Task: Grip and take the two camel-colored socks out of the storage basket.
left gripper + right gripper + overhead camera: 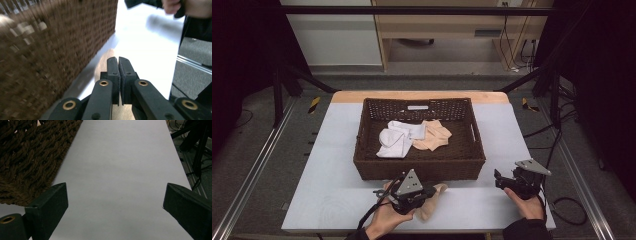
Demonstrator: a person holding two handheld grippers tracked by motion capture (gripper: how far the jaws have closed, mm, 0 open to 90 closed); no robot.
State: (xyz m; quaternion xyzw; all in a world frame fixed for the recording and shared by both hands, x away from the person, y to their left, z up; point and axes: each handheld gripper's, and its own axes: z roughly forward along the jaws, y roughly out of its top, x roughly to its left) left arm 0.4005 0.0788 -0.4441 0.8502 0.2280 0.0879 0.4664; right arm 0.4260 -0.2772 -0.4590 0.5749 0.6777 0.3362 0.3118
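The left gripper (118, 62) clamps a beige sock (432, 200) on the table (327, 195) before the basket (419, 167), likely for loading. The right gripper (115, 202) waits open, empty.

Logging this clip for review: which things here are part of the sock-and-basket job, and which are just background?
In the job:
- wicker basket
- white socks and beige sock in the basket
- beige sock on the table, under the left gripper
- right gripper, jaws apart over bare table

Just about:
- wooden desk
- floor cables
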